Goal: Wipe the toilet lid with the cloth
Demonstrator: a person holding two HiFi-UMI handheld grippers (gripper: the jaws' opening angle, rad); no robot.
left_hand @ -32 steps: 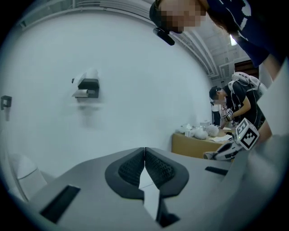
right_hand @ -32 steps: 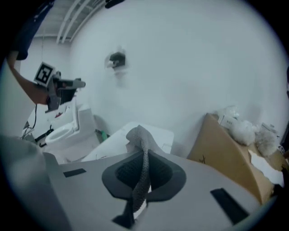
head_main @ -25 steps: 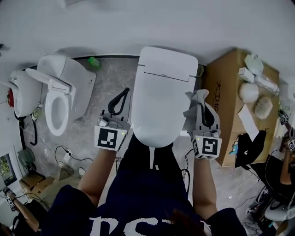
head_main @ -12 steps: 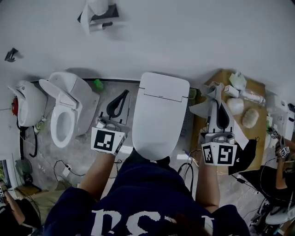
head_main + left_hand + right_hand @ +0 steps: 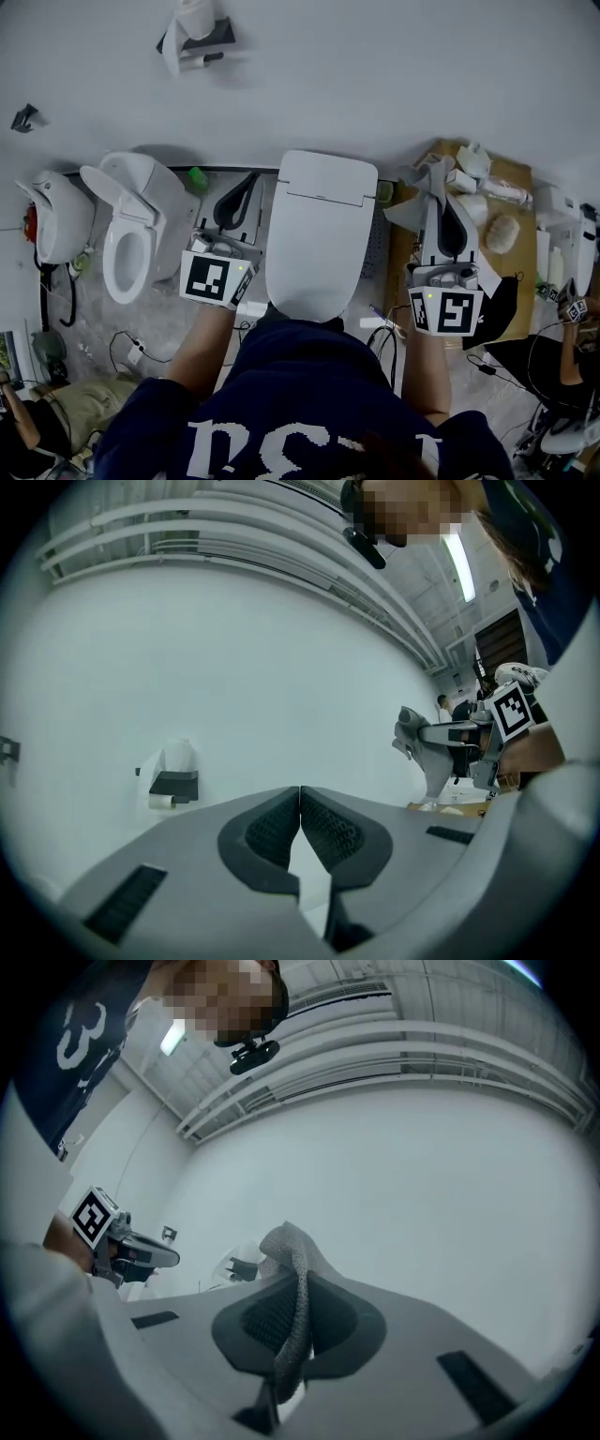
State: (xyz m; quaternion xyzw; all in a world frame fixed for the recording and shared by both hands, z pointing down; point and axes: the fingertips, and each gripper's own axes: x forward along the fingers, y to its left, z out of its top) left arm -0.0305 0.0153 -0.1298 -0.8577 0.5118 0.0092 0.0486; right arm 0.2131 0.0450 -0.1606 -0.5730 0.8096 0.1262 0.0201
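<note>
the head view comes to me flat and greyish, a bit dim, lit softly from above. the toilet lid [image 5: 319, 225] is the brightest patch yet shows no hard glare, and only a faint shadow lies along the foot of the wall [image 5: 375, 84]. both gripper views are strong fisheye, black in the corners, with ceiling lines bowed. a strip light [image 5: 459, 560] glows in the left one, a second strip light [image 5: 172, 1040] in the right. the jaws up close look soft.

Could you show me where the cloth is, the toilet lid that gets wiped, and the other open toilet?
cloth [image 5: 287, 1241]: right gripper view, on its bunched upper end.
toilet lid [image 5: 317, 234]: head view, on the middle of the closed lid.
open toilet [image 5: 122, 192]: head view, on its raised lid.
</note>
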